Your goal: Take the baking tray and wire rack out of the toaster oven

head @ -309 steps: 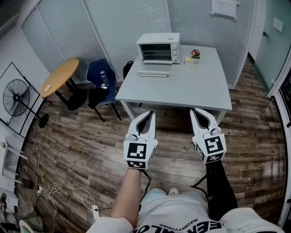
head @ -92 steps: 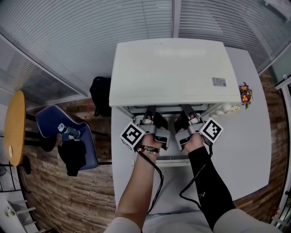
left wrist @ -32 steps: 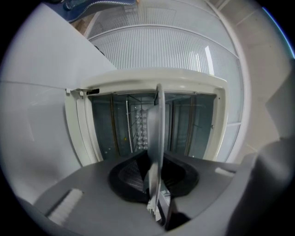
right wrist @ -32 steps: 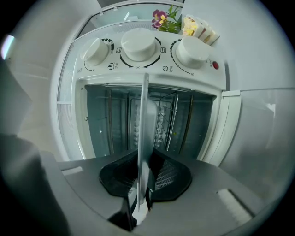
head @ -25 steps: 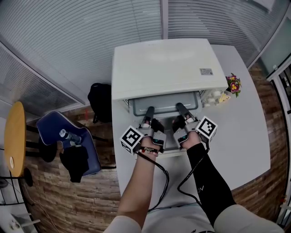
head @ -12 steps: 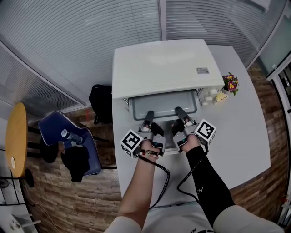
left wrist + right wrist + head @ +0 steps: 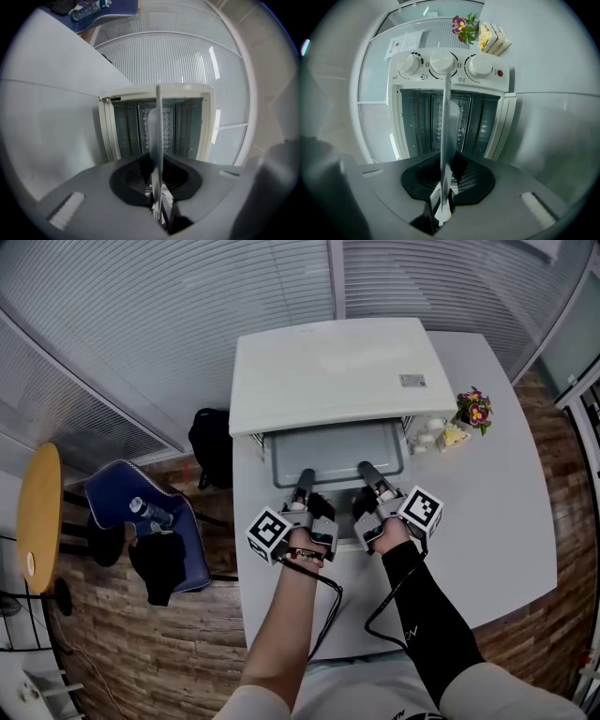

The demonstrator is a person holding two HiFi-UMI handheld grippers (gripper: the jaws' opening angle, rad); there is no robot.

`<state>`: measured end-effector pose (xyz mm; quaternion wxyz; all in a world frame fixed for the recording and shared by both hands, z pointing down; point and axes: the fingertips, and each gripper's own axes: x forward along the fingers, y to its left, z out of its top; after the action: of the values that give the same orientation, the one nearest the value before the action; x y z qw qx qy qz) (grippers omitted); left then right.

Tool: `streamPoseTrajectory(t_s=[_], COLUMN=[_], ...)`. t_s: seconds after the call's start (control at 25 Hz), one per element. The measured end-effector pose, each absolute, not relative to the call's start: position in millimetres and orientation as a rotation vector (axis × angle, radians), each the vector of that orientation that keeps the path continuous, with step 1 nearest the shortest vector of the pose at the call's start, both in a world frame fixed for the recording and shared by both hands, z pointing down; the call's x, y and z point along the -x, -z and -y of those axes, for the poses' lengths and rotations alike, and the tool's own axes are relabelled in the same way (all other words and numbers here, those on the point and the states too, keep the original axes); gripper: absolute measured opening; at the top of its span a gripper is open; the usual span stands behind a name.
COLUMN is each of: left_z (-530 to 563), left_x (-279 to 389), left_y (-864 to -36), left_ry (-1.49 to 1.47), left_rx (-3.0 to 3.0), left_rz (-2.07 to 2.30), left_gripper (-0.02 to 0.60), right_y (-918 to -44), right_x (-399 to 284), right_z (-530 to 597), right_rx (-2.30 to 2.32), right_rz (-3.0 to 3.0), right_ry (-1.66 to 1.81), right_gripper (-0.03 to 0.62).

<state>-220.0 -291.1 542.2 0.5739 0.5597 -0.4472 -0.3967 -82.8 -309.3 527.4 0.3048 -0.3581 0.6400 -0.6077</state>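
Currently left gripper (image 7: 306, 476), right gripper (image 7: 367, 471) clamp baking tray (image 7: 334, 452) rim; tray level, long axis seemingly across toaster oven (image 7: 328, 371).

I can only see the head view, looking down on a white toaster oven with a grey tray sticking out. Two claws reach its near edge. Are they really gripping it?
Observer: Yes. The left gripper view shows the left claw shut on the baking tray, its thin rim edge-on between the jaws.
Visitor: And the other claw?
Observer: The same: in the right gripper view the right claw pinches that rim too.
Visitor: What is on the front of the toaster oven?
Observer: Three white knobs in a line, with a small red dot beside the end one.
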Motion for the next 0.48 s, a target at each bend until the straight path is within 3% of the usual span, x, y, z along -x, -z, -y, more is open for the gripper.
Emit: streamPoseTrajectory(t_s=[0.48], left_z=[275.6], left_x=[219.8], left_y=[-541.2], left_ry=[0.944], left_rx=[-1.290], left_rz=[1.085], left_gripper=[0.108], right_y=[-526.2], right_x=[82.9], right_z=[295.2], right_rx=[0.914], right_rz=[-1.708], right_ry=[1.646], right_gripper=[0.054])
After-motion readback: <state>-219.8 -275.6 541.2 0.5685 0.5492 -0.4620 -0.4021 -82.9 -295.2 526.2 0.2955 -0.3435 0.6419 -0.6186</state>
